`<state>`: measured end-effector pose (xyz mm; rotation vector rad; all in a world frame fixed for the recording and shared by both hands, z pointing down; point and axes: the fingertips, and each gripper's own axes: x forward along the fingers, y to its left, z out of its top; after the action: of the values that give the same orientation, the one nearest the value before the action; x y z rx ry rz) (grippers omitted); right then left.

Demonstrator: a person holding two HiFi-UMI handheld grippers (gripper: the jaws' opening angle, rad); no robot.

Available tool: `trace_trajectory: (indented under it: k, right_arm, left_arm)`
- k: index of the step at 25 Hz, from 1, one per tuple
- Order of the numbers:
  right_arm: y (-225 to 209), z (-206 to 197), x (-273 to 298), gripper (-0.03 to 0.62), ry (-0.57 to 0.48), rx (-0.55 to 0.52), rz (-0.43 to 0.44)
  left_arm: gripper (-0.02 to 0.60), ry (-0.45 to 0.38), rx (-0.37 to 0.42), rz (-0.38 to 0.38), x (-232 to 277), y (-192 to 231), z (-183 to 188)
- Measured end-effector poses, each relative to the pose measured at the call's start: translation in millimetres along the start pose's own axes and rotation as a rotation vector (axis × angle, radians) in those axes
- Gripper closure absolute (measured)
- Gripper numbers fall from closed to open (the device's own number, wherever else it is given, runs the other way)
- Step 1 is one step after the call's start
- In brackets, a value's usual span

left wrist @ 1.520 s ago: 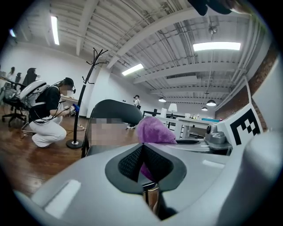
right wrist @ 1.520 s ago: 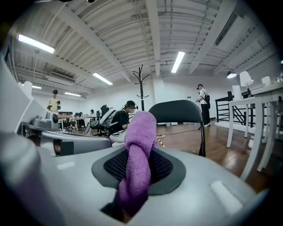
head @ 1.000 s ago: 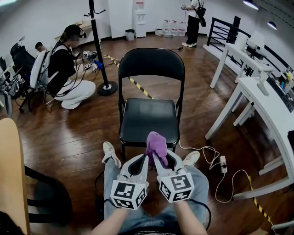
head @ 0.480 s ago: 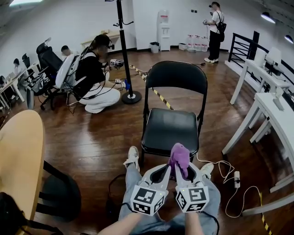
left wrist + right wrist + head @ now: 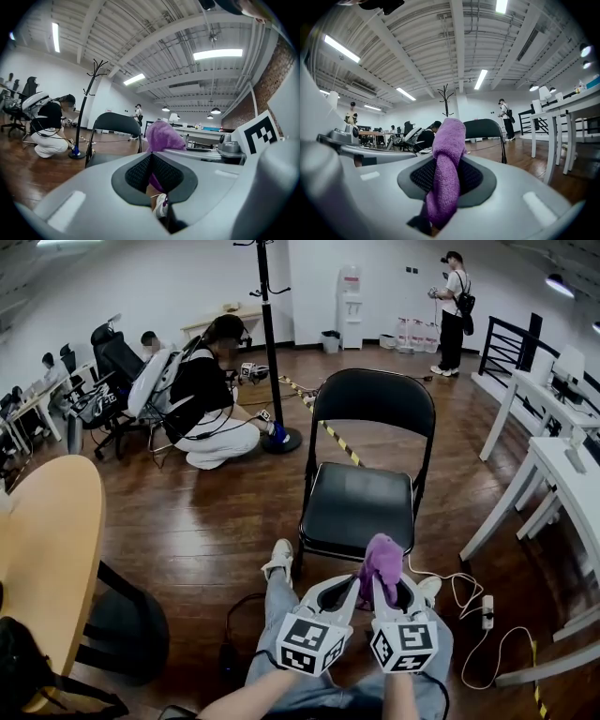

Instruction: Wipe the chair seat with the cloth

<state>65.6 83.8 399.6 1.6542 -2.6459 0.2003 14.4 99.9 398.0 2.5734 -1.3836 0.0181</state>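
My right claw is clamped on the purple cloth, which stands bunched above the jaw tips, just short of the front edge of the chair seat and not touching it. In the right gripper view, the cloth runs down between the black pads of the right claw as a thick twisted roll. My left claw rides close beside it, jaws brought together on nothing. In the left gripper view, the left claw shows its pads meeting at the tip, with the cloth visible beyond them.

The black folding chair stands upright on the wooden floor, directly ahead of both claws. Its seat is bare and faces me. My own knees and a white shoe show below the claws, near the chair's front legs.

Behind the chair to the left, a black coat stand rises from a round base. A person in a black top crouches beside it. Another person stands near the far wall. A white power strip and its cable lie on the floor to the chair's right.
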Motion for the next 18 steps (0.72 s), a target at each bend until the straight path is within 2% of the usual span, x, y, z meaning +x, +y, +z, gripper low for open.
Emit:
trace_trajectory:
  k: [6, 12, 18]
  right_arm:
    - [12, 9, 1, 0.503, -0.015, -0.022, 0.020]
    - [14, 5, -6, 0.503, -0.007, -0.027, 0.018]
    - [20, -3, -10, 0.502, 0.014, -0.027, 0.034]
  left_arm:
    - [0.578, -0.016, 0.000, 0.020, -10, 8, 6]
    - [0.577, -0.004, -0.010, 0.015, -12, 2, -3]
    - [0.578, -0.006, -0.020, 0.046, -16, 7, -6]
